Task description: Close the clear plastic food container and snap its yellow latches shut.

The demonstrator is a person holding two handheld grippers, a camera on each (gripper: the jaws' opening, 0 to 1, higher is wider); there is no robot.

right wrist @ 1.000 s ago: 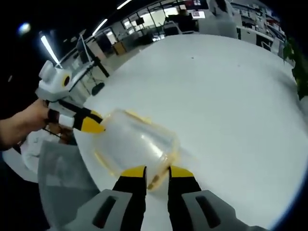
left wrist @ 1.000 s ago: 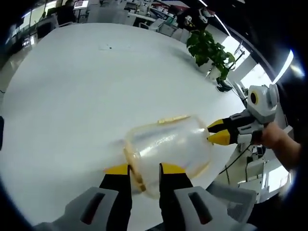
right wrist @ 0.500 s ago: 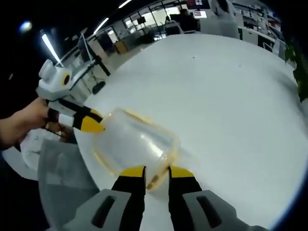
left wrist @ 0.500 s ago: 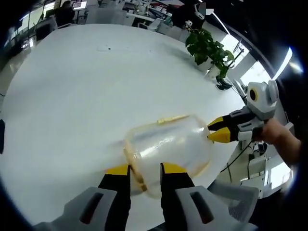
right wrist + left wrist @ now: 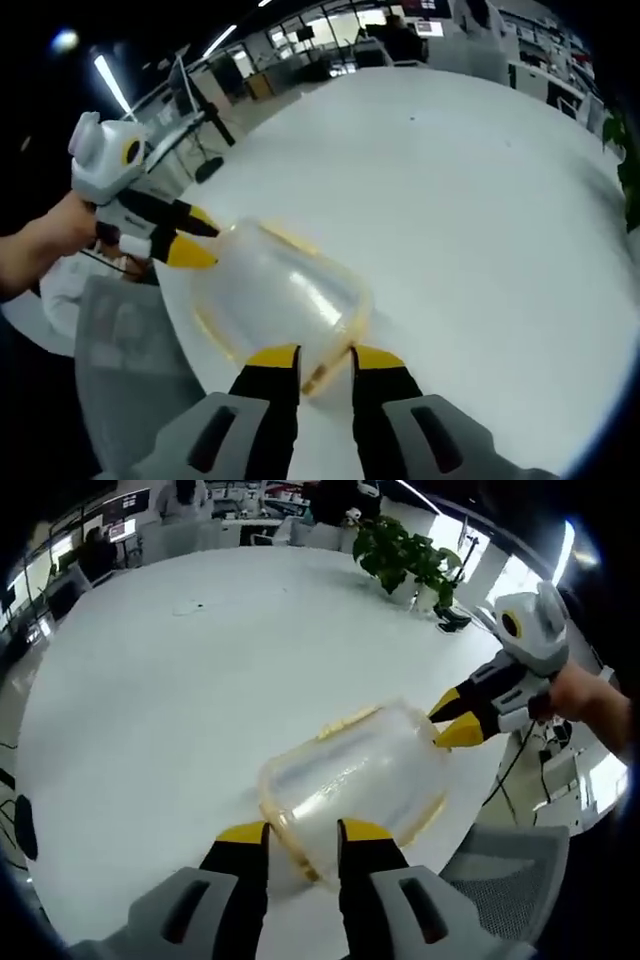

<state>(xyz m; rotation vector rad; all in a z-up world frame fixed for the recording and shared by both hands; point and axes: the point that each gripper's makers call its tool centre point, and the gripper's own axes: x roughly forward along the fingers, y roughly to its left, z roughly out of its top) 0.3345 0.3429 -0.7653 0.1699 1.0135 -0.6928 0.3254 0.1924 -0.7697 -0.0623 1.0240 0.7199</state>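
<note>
The clear plastic container [image 5: 350, 780] with yellow latches [image 5: 348, 720] lies on its side, held between both grippers over the near edge of the white table [image 5: 180, 660]. My left gripper [image 5: 303, 832] is shut on the container's near rim, a yellow strip between its jaws. The right gripper [image 5: 450, 718] comes in from the right and pinches the far end. In the right gripper view the right gripper [image 5: 315, 355] clamps the container [image 5: 280, 290] at its near rim, and the left gripper [image 5: 188, 243] grips the opposite end from the left.
The round white table [image 5: 480, 180] stretches away beyond the container. A potted plant [image 5: 400, 555] stands past its far edge. A grey chair [image 5: 510, 870] sits below the table edge. A person's hand [image 5: 40, 240] holds the left gripper. Desks and monitors fill the background.
Both views have swung, the left one more, so the cameras moved. The container stays clamped between the two grippers and looks tilted a little more.
</note>
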